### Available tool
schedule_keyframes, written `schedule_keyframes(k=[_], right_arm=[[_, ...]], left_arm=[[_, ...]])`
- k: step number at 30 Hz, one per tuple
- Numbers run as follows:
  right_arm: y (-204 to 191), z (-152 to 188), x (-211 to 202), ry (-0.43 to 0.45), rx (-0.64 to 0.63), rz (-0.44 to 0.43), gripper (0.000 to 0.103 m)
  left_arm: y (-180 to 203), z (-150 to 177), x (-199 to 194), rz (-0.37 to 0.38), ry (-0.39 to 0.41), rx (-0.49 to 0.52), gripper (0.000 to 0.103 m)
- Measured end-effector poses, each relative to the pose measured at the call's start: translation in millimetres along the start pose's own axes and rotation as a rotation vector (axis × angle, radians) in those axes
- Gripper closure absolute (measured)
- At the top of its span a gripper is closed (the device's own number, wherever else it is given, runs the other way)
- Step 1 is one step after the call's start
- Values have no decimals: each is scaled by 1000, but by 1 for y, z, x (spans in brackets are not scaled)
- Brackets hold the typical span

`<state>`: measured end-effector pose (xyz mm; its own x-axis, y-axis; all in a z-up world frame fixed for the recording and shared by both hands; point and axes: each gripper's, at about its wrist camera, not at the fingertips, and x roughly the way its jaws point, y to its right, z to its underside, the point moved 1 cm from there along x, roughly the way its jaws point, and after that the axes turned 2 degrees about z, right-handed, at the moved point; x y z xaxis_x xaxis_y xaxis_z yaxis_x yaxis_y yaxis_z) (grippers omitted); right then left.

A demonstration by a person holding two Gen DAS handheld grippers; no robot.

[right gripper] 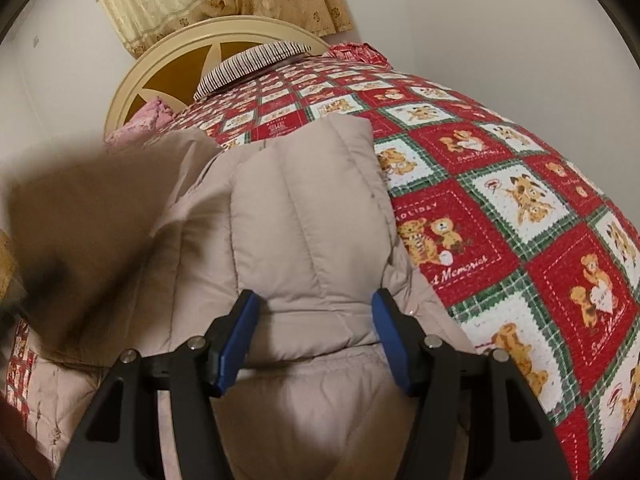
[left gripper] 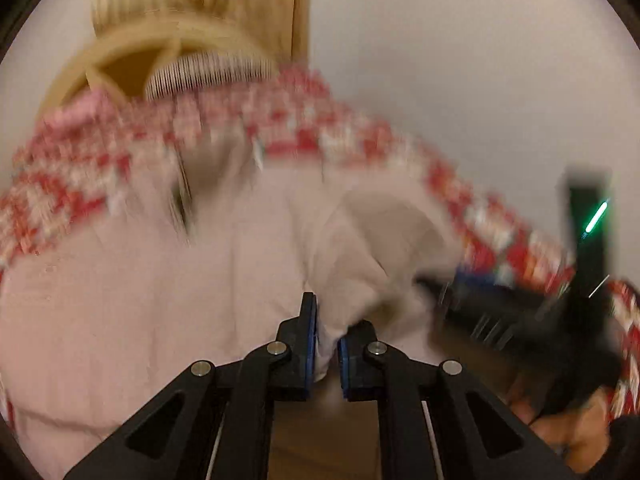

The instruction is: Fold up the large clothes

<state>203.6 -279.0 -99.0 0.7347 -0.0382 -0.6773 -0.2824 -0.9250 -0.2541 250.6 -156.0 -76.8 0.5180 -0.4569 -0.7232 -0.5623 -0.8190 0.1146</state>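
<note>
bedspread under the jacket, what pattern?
Quilted patchwork bedspread: red and white teddy-bear squares, green plaid borders. Right wrist view.

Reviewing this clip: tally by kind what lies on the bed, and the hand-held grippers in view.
Beige puffer coat: 1
Red teddy-bear quilt: 1
Striped pillow: 1
Pink cloth by the headboard: 1
Hand-held grippers: 2, left hand-held gripper shut on the coat, right hand-held gripper open astride it
Total: 6
</note>
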Motion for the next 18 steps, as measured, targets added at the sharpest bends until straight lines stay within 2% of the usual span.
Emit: schedule_keyframes(k=[1,4,6,9,11,13,18], right_arm=[[1,0,0,0,3,-4,41],[1,0,0,1,9,-26,36],[0,0,0,0,9,-29,35],[0,0,0,1,10,-29,35],[0,0,1,0,10,-29,35],[1,0,0,1,11,-29,35],[4,-3,-1,-13,36,-39,35]], left_arm=[[-1,6,6,-19,-49,1,93],[-2,11,-9,-31,-48,14,91],[-2,17,-24,-32,-63,5,84],[-3,29,-44,-20,-52,9,60],[-2,33,-59,-31,-11,11,38],[-11,42,-83,-58,56,-5,30],[-59,49,-119,-127,117,-96,29]])
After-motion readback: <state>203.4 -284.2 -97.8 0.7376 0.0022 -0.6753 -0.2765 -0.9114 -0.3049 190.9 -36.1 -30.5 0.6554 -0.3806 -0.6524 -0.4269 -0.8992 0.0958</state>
